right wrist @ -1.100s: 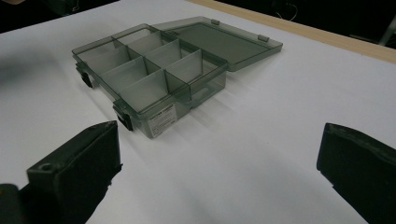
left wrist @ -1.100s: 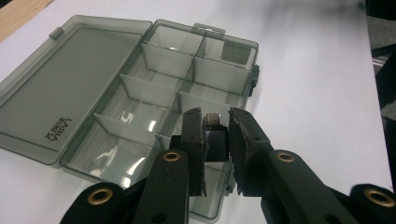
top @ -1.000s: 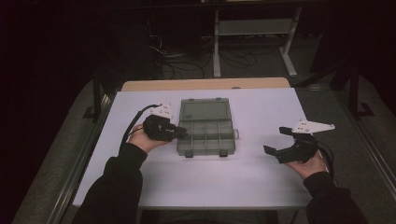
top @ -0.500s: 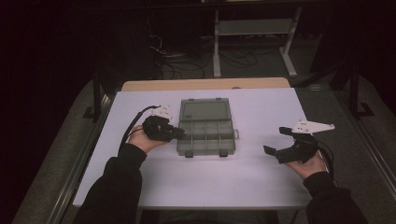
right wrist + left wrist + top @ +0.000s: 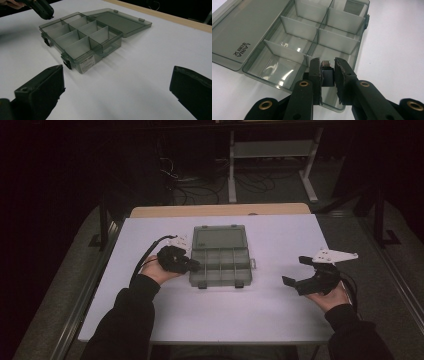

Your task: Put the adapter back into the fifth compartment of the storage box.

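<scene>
Moved next to nothing since a second earlier, on either side. Kept the left tongs (image 5: 327, 66) clenched on a small dark block (image 5: 327, 75) with a glint of metal at its top. Held that block at the corner compartment of the smoky compartment box (image 5: 220, 282), in the row away from the lid (image 5: 218, 237) and at the left end in the high view. Could not tell whether it touched the compartment floor. Lay the lid open and flat on the white table (image 5: 280, 240) behind the box. Rested the right tongs (image 5: 296, 271) released, jaws wide with nothing between them, well apart from the box on the right.

Judged the block light, hard and stiff, smooth enough to slip from a loose pinch, so best gripped across its flat sides, as here, and let go low to avoid a bounce. Judged the box light too, of thin brittle plastic with slender dividers, apt to slide on the smooth table if nudged. Best steadied by an outer wall or a front latch, never by a divider.
</scene>
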Available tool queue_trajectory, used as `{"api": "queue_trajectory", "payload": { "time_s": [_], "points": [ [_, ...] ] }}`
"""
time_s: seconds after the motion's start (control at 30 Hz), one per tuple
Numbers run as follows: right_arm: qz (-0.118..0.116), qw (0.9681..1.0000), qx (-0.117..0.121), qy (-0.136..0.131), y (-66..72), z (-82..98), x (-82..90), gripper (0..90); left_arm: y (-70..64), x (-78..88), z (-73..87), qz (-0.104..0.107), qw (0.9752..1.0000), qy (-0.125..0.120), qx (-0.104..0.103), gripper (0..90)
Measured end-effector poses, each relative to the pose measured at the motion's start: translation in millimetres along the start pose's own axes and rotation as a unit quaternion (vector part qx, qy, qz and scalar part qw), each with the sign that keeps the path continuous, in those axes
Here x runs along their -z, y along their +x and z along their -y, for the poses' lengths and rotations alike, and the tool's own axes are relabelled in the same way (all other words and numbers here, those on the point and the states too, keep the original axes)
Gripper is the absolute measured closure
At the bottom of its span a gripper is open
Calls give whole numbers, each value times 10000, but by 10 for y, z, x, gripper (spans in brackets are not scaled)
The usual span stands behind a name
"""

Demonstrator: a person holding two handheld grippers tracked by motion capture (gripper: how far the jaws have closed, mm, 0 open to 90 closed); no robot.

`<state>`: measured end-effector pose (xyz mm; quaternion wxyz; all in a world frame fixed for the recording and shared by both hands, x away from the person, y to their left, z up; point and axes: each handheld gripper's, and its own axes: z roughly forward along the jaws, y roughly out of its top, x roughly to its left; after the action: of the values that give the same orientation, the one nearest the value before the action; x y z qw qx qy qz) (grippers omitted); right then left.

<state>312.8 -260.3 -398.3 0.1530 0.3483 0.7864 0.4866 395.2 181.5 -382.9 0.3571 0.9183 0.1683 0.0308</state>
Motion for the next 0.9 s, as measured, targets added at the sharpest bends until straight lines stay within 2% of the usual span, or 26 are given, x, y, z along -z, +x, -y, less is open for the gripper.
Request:
{"api": "queue_trajectory", "payload": {
  "time_s": [0.5, 0.9],
  "points": [
    [-2, 10000, -2, 7, 0, 2, 1, 0, 13, -148, 21, -62, 9992, 389, -80, 761],
    [-15, 10000, -11, 6, 4, 3, 6, 0, 29, -228, 31, -38, 9984, 565, -48, 759]
  ]
}}
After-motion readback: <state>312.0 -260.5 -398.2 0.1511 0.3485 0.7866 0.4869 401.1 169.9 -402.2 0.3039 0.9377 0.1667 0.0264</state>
